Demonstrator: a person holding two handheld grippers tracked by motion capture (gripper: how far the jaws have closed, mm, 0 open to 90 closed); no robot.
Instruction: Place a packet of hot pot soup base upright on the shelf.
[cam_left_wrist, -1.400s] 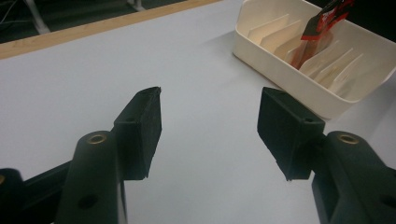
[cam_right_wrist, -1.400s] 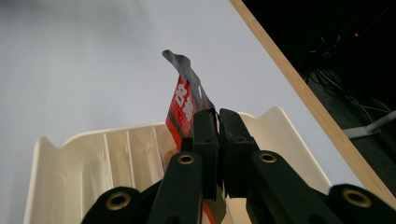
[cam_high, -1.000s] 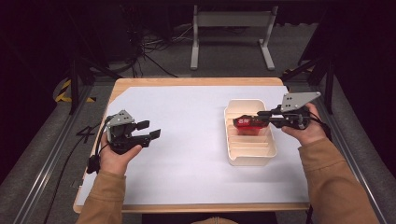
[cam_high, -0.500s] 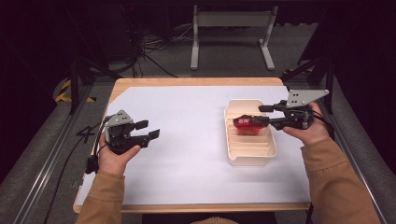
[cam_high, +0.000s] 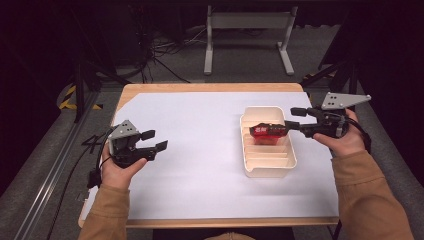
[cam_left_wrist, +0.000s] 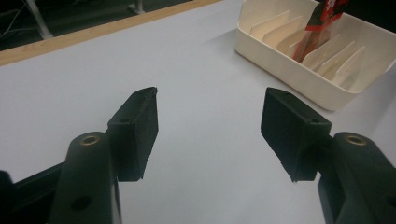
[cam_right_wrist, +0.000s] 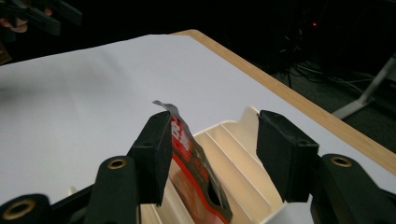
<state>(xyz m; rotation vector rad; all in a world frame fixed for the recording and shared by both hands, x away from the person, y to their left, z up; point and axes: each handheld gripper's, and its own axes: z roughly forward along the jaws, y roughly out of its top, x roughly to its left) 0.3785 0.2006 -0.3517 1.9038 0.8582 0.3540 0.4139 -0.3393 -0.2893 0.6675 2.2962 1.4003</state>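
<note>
The red packet (cam_high: 266, 132) stands on edge in a slot of the cream tray (cam_high: 268, 167) on the right of the bench (cam_high: 200, 150). The right gripper (cam_high: 292, 119) has just been opening; its jaws now stand apart, the packet leaning against one pad and clear of the other. The left gripper (cam_high: 154, 140) hangs over the bare left side, jaws apart and empty.

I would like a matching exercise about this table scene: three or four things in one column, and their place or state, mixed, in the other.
Things:
1. red packet
2. cream divider tray
3. left gripper
4. right gripper

Places or states:
a. open over bare white paper
b. jaws just opened, packet between them
c. stands in a slot
d. on the table's right half

Pairs: 1-c, 2-d, 3-a, 4-b
</note>
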